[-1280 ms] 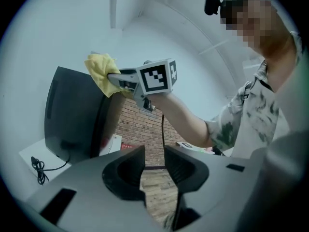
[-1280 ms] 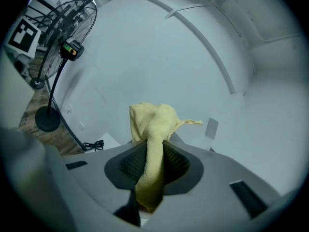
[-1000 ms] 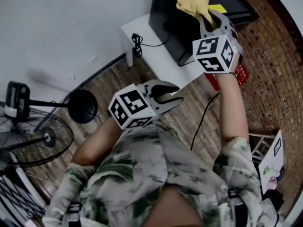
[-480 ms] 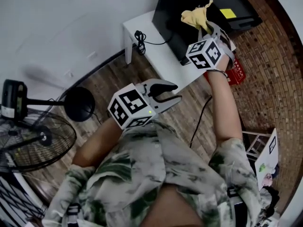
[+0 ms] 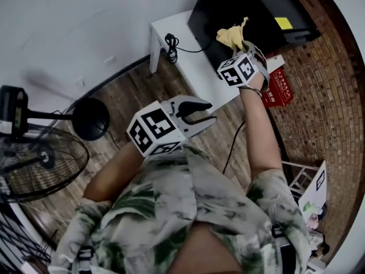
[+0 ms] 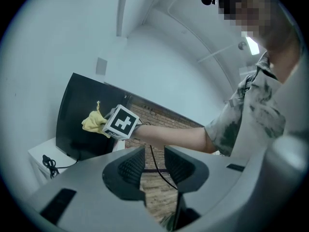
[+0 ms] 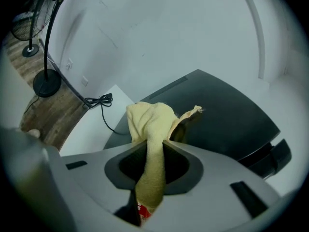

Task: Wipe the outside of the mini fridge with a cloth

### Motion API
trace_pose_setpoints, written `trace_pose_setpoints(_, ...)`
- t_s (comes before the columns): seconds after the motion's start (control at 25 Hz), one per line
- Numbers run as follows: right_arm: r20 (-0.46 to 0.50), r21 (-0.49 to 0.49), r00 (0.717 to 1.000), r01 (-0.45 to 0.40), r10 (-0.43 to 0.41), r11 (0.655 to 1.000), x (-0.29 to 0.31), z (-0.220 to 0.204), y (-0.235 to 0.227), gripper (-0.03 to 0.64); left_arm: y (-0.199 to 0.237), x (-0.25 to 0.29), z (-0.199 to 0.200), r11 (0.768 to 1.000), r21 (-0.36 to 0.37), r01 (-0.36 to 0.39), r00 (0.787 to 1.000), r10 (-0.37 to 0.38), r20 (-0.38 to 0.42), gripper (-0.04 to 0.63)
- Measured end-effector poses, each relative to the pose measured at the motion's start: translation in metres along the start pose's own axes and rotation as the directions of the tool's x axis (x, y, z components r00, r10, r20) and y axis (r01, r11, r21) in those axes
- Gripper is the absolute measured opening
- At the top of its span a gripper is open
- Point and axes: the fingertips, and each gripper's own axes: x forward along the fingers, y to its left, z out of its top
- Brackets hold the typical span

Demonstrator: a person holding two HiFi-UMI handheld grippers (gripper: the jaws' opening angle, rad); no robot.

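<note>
a black fridge (image 5: 245, 4) is seen at the far right, set on a low white table (image 5: 194, 67) against the wall. a yellow sticker (image 5: 283, 23) is stuck on it near its right edge. a coiled cable (image 5: 171, 41) is laid on the table to the left of the fridge.

the right gripper (image 5: 244, 49) is held out at arm's length toward the fridge, and its jaws are closed on a yellow cloth (image 5: 231, 36). in the right gripper view the cloth (image 7: 149, 124) is seen as a long strip pinched between the jaws of the right gripper (image 7: 153, 146). its long axis is run along the jaws, from a loose tail near the camera to a crumpled bunch past the tips. the bunch is pointed far and a little left, at the fridge (image 7: 227, 110), with one corner flicked out to the right. a dark reflection is shown just beside it on the black face, but actual touch cannot be made out.

the left gripper (image 5: 208, 112) is kept near the body, well apart from the fridge and pointed right. in its own view the jaws of the left gripper (image 6: 154, 153) are parted by a narrow gap with nothing held between them.

a fan (image 5: 34, 164) is stood on the wood floor at the near left, and a red box (image 5: 279, 87) is seen on the floor just right of the table.
</note>
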Motion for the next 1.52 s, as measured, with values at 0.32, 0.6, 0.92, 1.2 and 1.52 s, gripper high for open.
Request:
trace_pose_setpoints(0.32,-0.052,-0.009,0.996,-0.067,0.067,0.998,0.028,-0.015,0.047,0.095,0.000,-0.010,-0.010,0.999,-0.018,-0.028,1.000,0.028,-0.006,0.135)
trace_pose_setpoints(0.6,-0.107,0.000,0.983,-0.152,0.152,0.988,0.054,-0.030,0.096,0.095,0.001,-0.023,-0.020,0.998,-0.034,-0.057,0.998,0.056,-0.021,0.135)
trace_pose_setpoints(0.92,-0.024,0.038,0.985,-0.172,0.173,0.984,0.036,0.002,0.087,0.095,0.004,-0.029,-0.022,0.997,-0.040,-0.066,0.998,0.065,-0.024,0.135)
trace_pose_setpoints(1.2,0.112,0.054,0.993,-0.036,0.030,0.998,-0.013,0.065,0.002,0.095,0.001,-0.025,-0.022,0.999,-0.033,-0.035,0.999,0.034,-0.015,0.135)
trace_pose_setpoints(1.52,0.166,0.068,0.979,0.112,-0.122,0.991,-0.048,0.111,-0.091,0.095,-0.007,-0.026,-0.022,1.000,-0.027,-0.007,1.000,0.007,-0.007,0.135)
